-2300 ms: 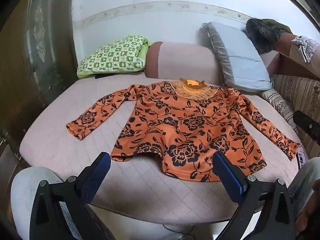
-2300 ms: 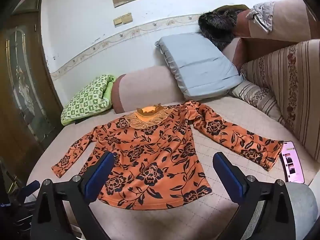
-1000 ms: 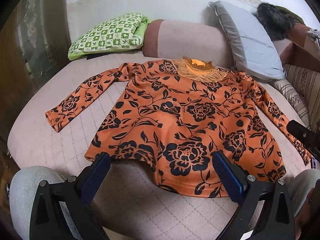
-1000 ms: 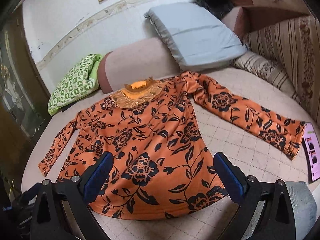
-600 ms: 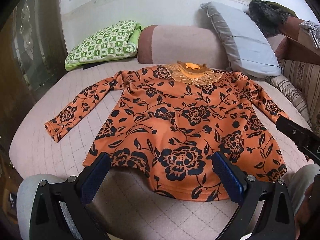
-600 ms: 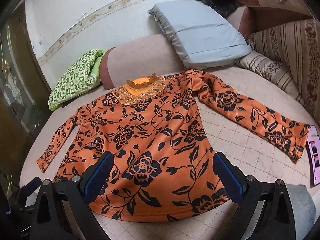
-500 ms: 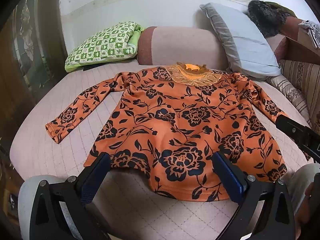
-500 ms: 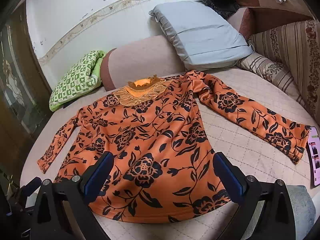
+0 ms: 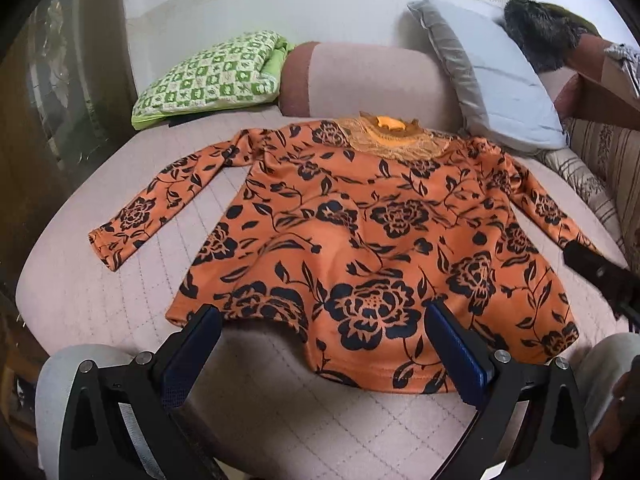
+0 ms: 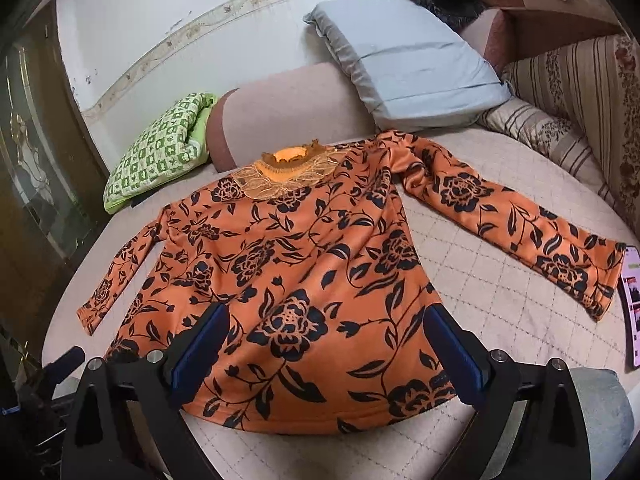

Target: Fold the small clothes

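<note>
An orange long-sleeved top with black flowers (image 9: 360, 232) (image 10: 312, 272) lies flat and face up on a pink quilted bed, collar away from me, both sleeves spread out. My left gripper (image 9: 320, 340) hovers open over the hem near its left corner, holding nothing. Over the hem's middle my right gripper (image 10: 326, 340) is open too, nothing between its blue pads. In the left wrist view the right gripper's black tip (image 9: 596, 272) shows beside the right sleeve.
A green checked pillow (image 9: 212, 76) and a pink bolster (image 9: 360, 76) lie behind the collar, a grey pillow (image 10: 412, 64) at the back right. A phone (image 10: 632, 304) lies by the right cuff. A striped sofa back (image 10: 580, 92) runs along the right. Knees in grey trousers (image 9: 68, 384) sit at the bed's front edge.
Both grippers have come closer to the top and lower over its hem. The top has not moved.
</note>
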The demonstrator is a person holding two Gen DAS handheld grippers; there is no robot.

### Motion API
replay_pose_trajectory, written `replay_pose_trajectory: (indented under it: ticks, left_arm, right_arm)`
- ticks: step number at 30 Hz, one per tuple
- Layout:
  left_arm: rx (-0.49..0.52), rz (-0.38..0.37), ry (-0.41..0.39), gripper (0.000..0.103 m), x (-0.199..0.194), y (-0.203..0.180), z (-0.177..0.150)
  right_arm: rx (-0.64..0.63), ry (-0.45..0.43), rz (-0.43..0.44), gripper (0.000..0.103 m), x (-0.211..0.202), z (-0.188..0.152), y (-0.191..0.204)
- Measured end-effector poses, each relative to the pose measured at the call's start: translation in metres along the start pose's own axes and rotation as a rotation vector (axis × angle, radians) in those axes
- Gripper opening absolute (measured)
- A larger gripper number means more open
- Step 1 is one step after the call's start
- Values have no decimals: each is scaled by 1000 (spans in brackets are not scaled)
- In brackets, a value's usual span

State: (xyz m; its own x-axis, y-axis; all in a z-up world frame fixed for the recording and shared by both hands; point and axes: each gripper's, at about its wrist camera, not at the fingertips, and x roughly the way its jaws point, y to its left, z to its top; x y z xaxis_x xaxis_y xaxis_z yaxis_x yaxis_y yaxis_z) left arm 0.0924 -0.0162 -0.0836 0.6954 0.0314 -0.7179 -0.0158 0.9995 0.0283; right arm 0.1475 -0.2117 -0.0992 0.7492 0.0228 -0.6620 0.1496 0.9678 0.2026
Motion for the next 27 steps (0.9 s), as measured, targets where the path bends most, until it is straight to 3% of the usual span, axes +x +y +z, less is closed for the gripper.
replay_pose_trajectory:
  ticks: [8,14,20,27]
  left_arm:
    - [18,-18,-21,102,-2,-1,20]
    - [25,-26,-57,102,-8,-1,39]
    - [24,-43,-79,102,-6,-4,59]
    - [30,-74,-48,102,13,-12,80]
  right_arm:
    - [4,37,24,98,0,15,-8]
    - [19,53,29,97,11,45,-16]
    - [85,75,44,93,30,78,-40]
    - [159,149,8,80,67,104,-74]
